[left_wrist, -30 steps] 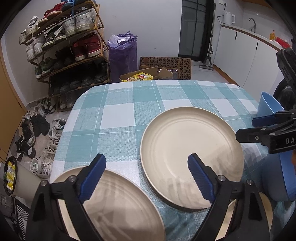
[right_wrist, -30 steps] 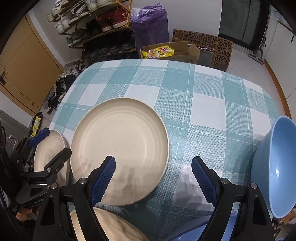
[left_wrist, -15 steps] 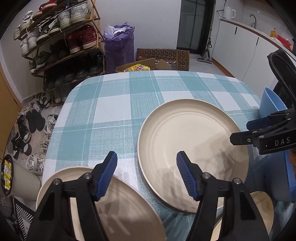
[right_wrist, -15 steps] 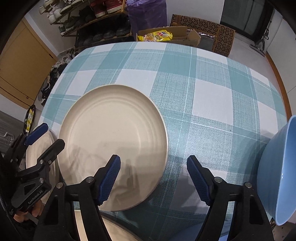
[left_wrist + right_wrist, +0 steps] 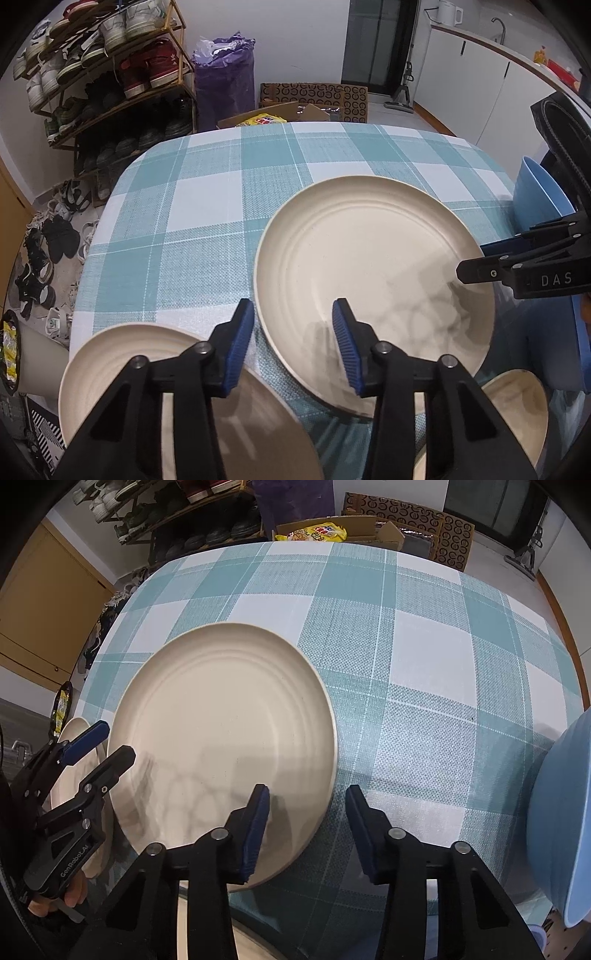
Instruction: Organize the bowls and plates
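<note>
A large cream plate (image 5: 369,280) (image 5: 221,734) lies on the checked tablecloth (image 5: 207,206). My left gripper (image 5: 293,332) straddles its near left rim; the jaws are closing, and the pads stand apart from the rim. At the plate's near right rim my right gripper (image 5: 306,819) does the same, jaws closing, with a gap on both sides. Each gripper shows in the other's view: the right gripper (image 5: 476,258) and the left gripper (image 5: 110,742). A second cream plate (image 5: 110,373) (image 5: 75,725) lies under the left gripper. A blue bowl (image 5: 561,812) (image 5: 543,192) stands to the right.
A small cream bowl (image 5: 517,410) sits at the near right. Beyond the table's far edge are a shoe rack (image 5: 110,74), a purple bag (image 5: 225,74) and cardboard boxes (image 5: 314,99). White cabinets (image 5: 480,74) line the right wall.
Both grippers' jaws have narrowed a good deal. Both have come closer to the large plate, whose rim now lies between each pair of fingers.
</note>
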The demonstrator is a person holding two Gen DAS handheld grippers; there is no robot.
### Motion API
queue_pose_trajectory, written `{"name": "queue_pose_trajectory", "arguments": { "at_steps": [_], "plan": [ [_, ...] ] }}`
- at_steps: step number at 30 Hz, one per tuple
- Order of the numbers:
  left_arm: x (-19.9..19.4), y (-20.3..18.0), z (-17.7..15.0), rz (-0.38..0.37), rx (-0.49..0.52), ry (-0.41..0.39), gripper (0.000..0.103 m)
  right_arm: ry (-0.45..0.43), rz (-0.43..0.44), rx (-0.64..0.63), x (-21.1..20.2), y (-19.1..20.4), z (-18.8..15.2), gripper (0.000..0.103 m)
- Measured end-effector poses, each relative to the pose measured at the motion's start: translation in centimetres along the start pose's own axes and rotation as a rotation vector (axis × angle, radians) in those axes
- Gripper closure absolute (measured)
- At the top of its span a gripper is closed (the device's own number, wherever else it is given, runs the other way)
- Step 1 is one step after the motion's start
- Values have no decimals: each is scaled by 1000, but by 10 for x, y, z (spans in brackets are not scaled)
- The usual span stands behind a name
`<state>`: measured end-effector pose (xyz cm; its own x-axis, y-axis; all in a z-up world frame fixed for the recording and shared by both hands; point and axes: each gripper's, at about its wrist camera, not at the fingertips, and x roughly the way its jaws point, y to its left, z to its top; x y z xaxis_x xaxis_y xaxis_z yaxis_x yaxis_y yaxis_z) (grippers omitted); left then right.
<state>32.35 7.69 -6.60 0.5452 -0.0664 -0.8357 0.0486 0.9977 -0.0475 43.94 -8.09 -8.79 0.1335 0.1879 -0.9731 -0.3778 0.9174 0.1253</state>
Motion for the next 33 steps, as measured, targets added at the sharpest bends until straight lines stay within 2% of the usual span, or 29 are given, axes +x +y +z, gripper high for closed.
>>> {"name": "queue_pose_trajectory", "arguments": {
  "at_steps": [8,14,33],
  "plan": [
    [-2,-1,-1,16,6,-6,75,-10,-17,-5,-3,-1,-5,78],
    [-4,-2,-2,19,12,-12,83,-24,-46,-9,-4,-2,-10,81],
    [-23,-10,-2,23,21,-68,84,-91,-92,-32,-21,-2,-20,84]
  ]
}}
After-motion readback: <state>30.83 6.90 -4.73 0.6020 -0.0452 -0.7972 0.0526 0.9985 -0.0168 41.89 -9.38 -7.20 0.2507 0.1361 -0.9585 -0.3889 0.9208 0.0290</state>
